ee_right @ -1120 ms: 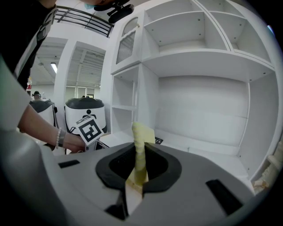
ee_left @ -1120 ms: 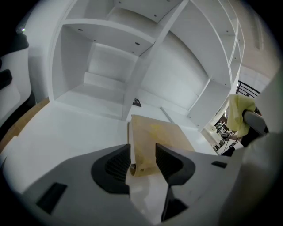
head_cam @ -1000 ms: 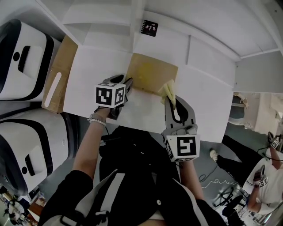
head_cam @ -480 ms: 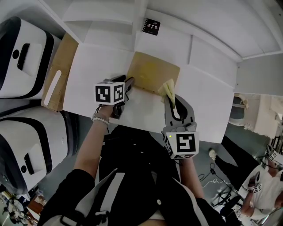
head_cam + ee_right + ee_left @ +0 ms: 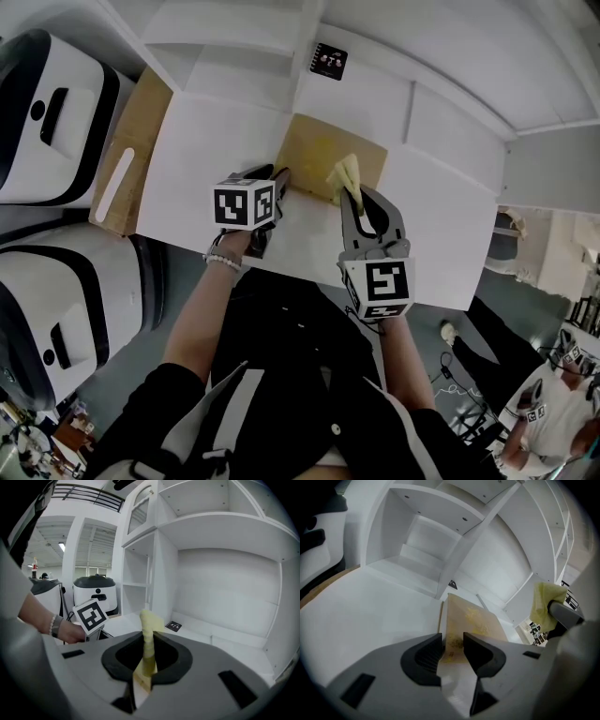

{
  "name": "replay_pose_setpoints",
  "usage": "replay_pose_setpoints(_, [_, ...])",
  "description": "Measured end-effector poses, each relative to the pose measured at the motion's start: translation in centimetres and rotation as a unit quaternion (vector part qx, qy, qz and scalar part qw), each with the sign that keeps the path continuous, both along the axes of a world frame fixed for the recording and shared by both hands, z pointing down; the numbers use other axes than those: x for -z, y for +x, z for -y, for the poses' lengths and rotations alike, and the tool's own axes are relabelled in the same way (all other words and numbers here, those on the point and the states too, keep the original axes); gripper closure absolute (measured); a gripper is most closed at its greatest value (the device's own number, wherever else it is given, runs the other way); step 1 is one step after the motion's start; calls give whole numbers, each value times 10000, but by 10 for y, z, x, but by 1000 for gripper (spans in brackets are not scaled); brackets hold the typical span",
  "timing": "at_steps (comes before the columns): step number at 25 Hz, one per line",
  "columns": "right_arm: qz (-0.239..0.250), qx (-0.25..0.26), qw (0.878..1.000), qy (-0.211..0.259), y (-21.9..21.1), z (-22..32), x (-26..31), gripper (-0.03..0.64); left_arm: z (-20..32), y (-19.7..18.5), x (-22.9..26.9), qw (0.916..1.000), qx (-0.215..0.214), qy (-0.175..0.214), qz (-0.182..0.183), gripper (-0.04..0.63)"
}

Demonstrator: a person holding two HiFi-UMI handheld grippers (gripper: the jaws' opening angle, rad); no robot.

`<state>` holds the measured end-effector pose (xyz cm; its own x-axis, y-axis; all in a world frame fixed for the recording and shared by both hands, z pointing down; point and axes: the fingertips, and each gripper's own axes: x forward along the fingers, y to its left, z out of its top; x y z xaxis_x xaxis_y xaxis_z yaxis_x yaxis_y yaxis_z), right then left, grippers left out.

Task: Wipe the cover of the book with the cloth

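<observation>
A thin book (image 5: 319,150) with a tan cover lies flat on the white table (image 5: 197,159). My left gripper (image 5: 279,178) is at its near left corner. Its jaws are closing, and the corner of the book (image 5: 476,620) lies in the narrow gap between the pads (image 5: 426,656), which do not clearly press on it. My right gripper (image 5: 358,192) is shut on a yellow cloth (image 5: 347,173), held over the book's near right edge. In the right gripper view the cloth (image 5: 149,634) stands up from between the closed jaws.
A small black card (image 5: 329,61) lies in the white shelf compartment behind the book. A wooden board (image 5: 131,150) rests off the table's left end, beside two white machines (image 5: 47,112). The table's front edge runs just behind both grippers.
The right gripper has carried the cloth a little left and forward, onto the book's near edge. The left gripper has stayed at the book's corner.
</observation>
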<state>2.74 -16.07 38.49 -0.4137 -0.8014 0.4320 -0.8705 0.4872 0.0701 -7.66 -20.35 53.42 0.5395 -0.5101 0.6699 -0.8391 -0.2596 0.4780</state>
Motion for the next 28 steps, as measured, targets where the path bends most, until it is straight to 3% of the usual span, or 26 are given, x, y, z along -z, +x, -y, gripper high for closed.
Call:
replay_pose_setpoints(8, [69,477,9987,-151,-41,48,-23,578,-1,1,0,10000,-38,31,41,451])
replay_pose_setpoints(16, [-181,835,9950,-524,-74,87,-62,578,0,0,0,10000,-39,36,25,451])
replay_pose_setpoints(23, [-102,686,9922,-1036,-81,109,-96,578,-1,1,0,10000,-21,36,34,453])
replay_pose_setpoints(28, [-404,507,9905,-1216,-75,120,-118,578,-1,0,0,10000,22,13,2,453])
